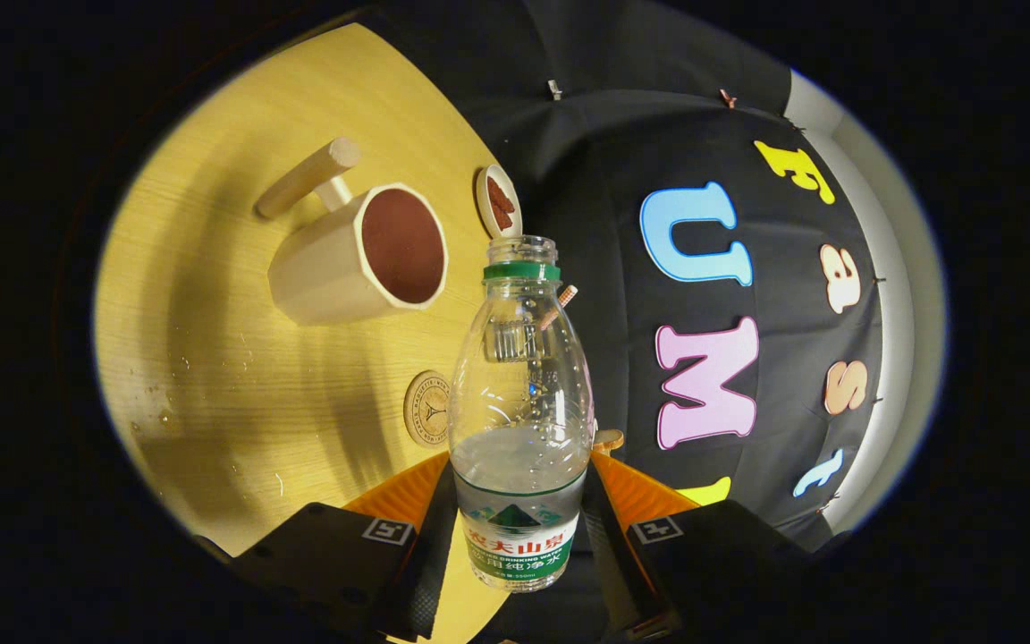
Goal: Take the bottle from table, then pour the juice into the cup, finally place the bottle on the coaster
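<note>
1. Nearest the camera, the gripper (519,528) has its two fingers clamped on the bottle (520,420): one finger presses the labelled lower body from 9 o'clock, the other from 3 o'clock, and the bottle stands between them.
2. The bottle is clear plastic, with no cap on its open mouth, a green ring round the neck and a green, white and red label at the level of the fingers. Clear liquid fills it to a little above the label; droplets cling to the inner wall above the liquid line.
3. The whole scene is tilted in the gripper view, so the wooden table (211,340) spreads out at 9 to 11 o'clock from the bottle, and the black cloth wall rises at 1 to 4 o'clock.
4. The cup (358,255) stands on the table at 10 o'clock from the bottle's neck, apart from it. It is a cream, faceted mug with a stick-like handle on its far side and a reddish-brown inside.
5. The coaster (426,409), a round wooden disc with a stamped emblem, lies flat on the table just beside the bottle's body at 9 o'clock.
6. A small oval dish (499,202) with red-brown pieces in it sits at 12 o'clock, just beyond the bottle's mouth, near the table's far edge.
7. A few water drops speckle the table at 9 o'clock, well apart from the coaster.
</note>
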Motion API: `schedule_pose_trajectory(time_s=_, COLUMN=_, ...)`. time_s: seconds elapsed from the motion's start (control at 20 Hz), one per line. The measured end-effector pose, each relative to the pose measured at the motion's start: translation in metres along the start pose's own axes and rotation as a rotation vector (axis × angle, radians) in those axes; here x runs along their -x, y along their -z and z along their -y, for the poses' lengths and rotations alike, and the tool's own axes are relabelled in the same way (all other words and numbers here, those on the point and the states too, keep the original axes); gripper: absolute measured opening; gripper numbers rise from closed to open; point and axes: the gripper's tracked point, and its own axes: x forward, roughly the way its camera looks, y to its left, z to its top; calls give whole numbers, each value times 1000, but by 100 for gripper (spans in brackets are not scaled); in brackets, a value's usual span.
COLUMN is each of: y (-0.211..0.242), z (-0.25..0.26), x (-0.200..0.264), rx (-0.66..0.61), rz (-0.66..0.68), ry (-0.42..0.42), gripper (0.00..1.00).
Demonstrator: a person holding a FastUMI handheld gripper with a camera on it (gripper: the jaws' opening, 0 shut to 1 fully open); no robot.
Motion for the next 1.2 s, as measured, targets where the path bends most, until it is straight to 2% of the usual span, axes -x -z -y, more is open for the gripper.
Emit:
schedule_pose_trajectory(time_s=0.5, y=7, z=-10, x=-7, rx=125, rz=-19, ry=-48, gripper=73)
schedule_pose_trajectory(time_s=1.2, y=9, z=3, x=-14, rx=267, rz=-16, ry=-43, gripper=73)
